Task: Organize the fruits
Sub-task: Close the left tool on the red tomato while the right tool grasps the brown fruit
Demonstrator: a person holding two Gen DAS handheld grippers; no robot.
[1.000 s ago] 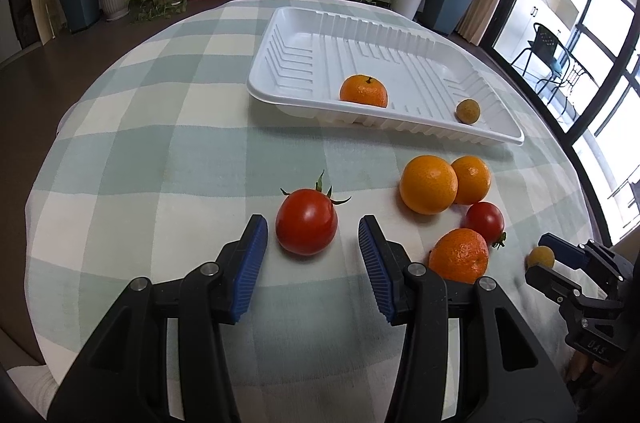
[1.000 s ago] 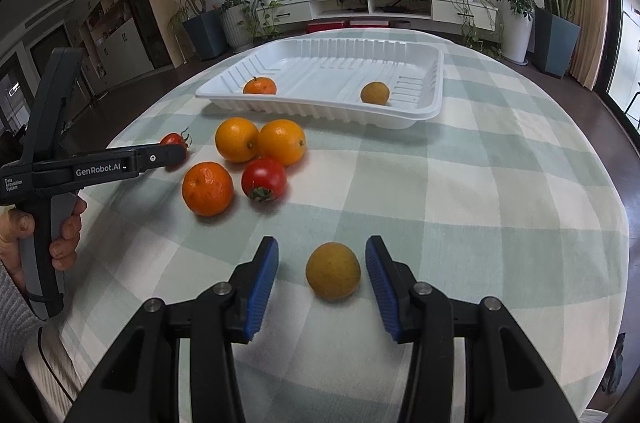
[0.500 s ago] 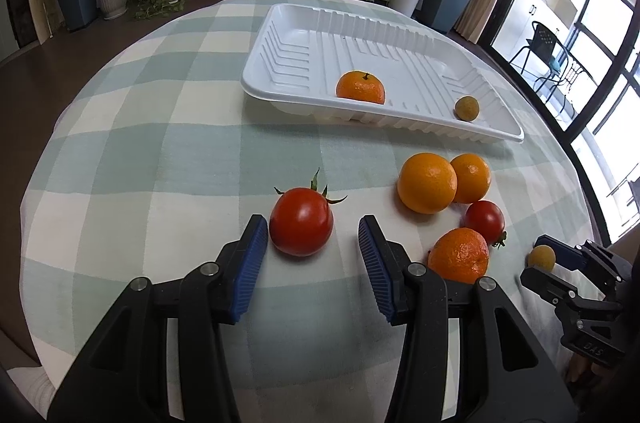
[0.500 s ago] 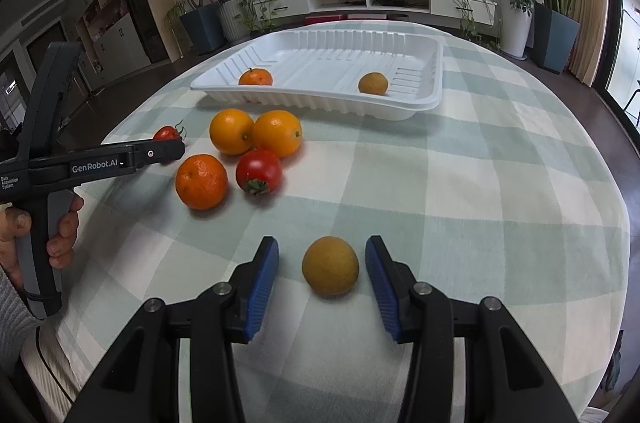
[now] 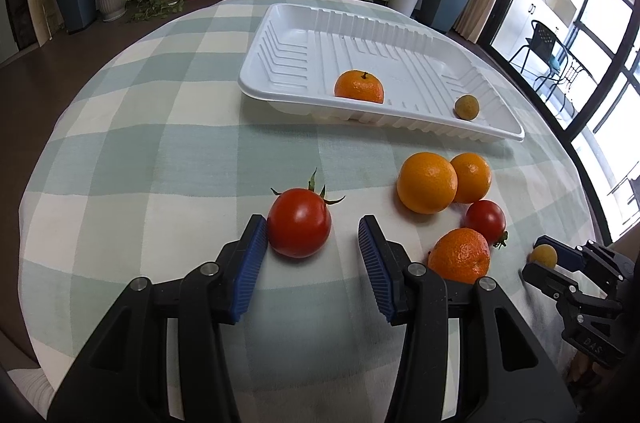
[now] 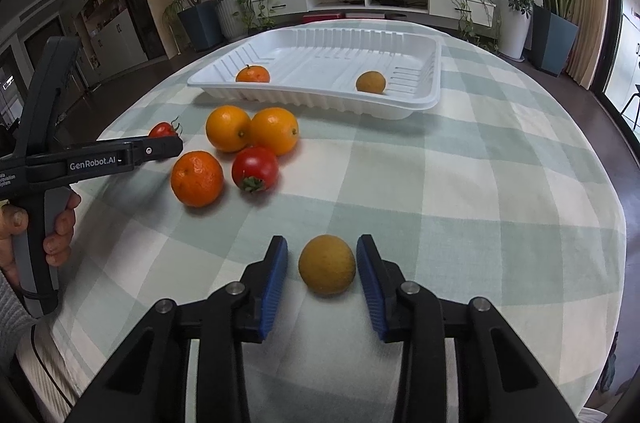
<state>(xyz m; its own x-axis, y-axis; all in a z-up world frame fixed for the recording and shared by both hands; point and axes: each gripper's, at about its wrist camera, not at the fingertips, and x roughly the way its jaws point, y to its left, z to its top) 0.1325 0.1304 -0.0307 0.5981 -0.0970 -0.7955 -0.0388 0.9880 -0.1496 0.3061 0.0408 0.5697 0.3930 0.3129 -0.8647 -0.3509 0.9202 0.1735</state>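
Note:
My left gripper (image 5: 312,227) stands open around a large red tomato (image 5: 299,221) on the checked cloth. Its left pad touches the tomato and the right pad stands clear. My right gripper (image 6: 322,247) straddles a round yellow-brown fruit (image 6: 327,265). Its jaws are closing, with a small gap still showing at the left pad. The white tray (image 5: 280,99) at the back holds a mandarin (image 5: 359,87) and a small brown fruit (image 5: 466,107). In the left wrist view the right gripper (image 5: 560,263) shows at the far right.
Between the grippers lie two oranges (image 6: 228,128) (image 6: 275,131), a smaller tomato (image 6: 255,167) and a mandarin (image 6: 197,178). A hand (image 6: 60,227) holds the left gripper's handle at the table's near left edge. Potted plants and a TV shelf stand behind the round table.
The right gripper's pads have drawn in closer around the yellow-brown fruit. In the left wrist view the tomato sits slightly nearer the left pad; the jaw width looks the same.

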